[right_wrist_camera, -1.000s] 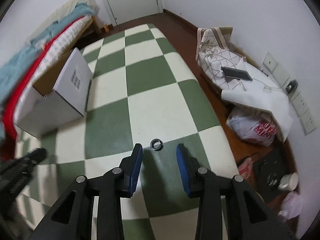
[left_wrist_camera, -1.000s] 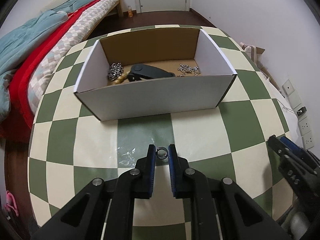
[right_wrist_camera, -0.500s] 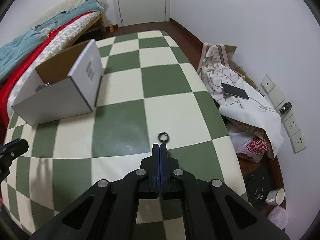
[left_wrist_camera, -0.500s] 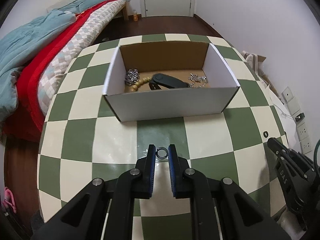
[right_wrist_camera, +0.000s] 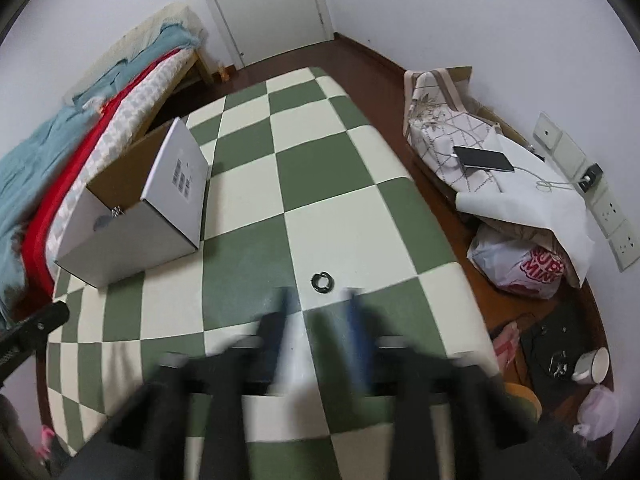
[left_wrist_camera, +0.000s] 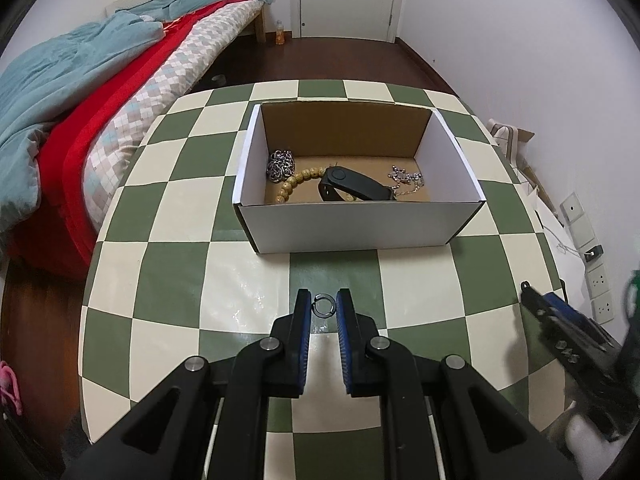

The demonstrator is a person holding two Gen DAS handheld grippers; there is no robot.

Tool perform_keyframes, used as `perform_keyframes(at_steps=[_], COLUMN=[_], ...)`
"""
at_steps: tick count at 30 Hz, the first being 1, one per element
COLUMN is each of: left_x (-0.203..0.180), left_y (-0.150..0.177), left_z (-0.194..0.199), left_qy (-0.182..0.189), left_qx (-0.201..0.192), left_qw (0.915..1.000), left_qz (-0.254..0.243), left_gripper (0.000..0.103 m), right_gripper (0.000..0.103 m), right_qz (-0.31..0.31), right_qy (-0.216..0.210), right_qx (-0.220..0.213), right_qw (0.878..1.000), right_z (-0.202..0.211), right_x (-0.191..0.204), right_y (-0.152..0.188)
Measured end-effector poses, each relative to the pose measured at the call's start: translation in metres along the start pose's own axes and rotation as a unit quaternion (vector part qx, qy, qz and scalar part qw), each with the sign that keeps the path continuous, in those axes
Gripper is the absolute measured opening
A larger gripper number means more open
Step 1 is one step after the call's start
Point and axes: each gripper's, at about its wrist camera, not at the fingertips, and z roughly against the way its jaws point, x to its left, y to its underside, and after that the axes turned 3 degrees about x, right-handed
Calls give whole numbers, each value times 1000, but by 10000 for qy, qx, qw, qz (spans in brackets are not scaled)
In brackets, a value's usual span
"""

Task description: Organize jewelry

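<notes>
Left wrist view: the left gripper (left_wrist_camera: 324, 305) clamps a small dark metal ring (left_wrist_camera: 323, 305) between its blue pads, the ring held upright above the green-and-cream checked table (left_wrist_camera: 168, 280); beyond it stands an open white cardboard box (left_wrist_camera: 360, 222) with a brown inside. On the box floor lie a coil of silver chain (left_wrist_camera: 281, 166) at the left, a string of tan wooden beads (left_wrist_camera: 296, 184) beside it, a black band (left_wrist_camera: 352, 186) across the middle, and a thin silver chain (left_wrist_camera: 408, 180) at the right; the beads and the band touch. The right gripper (left_wrist_camera: 560, 332) shows blurred at the right edge of this view. A bed (left_wrist_camera: 120, 80) with a red and a blue cover stands left of the table.

Right wrist view: the right gripper (right_wrist_camera: 318, 304) is blurred — its jaws have just been opening and stand apart, with nothing between them; a second dark ring (right_wrist_camera: 322, 281) lies flat on a cream square of the table, just ahead of the fingertips and not touched. The box (right_wrist_camera: 132, 216) sits well to the left of this ring, near the table's left edge. On the floor to the right lie a phone (right_wrist_camera: 484, 159) on a white cloth and a plastic bag (right_wrist_camera: 520, 264).
</notes>
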Motion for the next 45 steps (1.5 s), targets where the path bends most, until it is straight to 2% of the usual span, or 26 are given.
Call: perform_keyframes(at_steps=[3,4,6,7,8,13,20,26,29,31,37,45], left_x=[2,2,3,4,5,9,13,20,24,27,34,37], left_y=[0,0,-1,-1,-1,-4,-18,-62,-87,-103,-144,-170], left_z=[-1,-1,-3,-4,-4,-2,17,36,28,17,-25,-52], left_qy=[0,-19,-25,-35,-38,-30,78,201,255,310,457,631], left_qx=[14,11,20,23,24,-6,-165,-381,-294,-143,342,643], left_qw=[10000,10000,10000,10000,10000,9999,9996,9987,9989,9991,9981,9957], left_qz=[11,10,33,41,53,109,195,287,270,235,213,205], left_gripper=[10,10,10,10,10,10,10,10,10,10,10,12], right_gripper=[50,48,38,21,13,12,12,12,12,12,12,13], right_qz=[232,340,581,680,718,803,821,896,952,925,513,571], right_qy=[302,437,740,772,769,766,460,-61,-376,-566,-1218,-1295], right_qx=[131,13,-73,-129,-140,-162,-504,-786,-818,-760,-158,367], right_qw=[9992,9985,9955,9946,9944,9937,9943,9929,9914,9912,9911,9893], right_z=[-18,-19,-22,-23,-23,-23,10,51,56,51,9,-31], right_x=[9,14,23,27,29,35,50,84,108,119,133,148], right_y=[-1,-2,-1,-1,-1,-4,-8,-33,-59,-73,-118,-146])
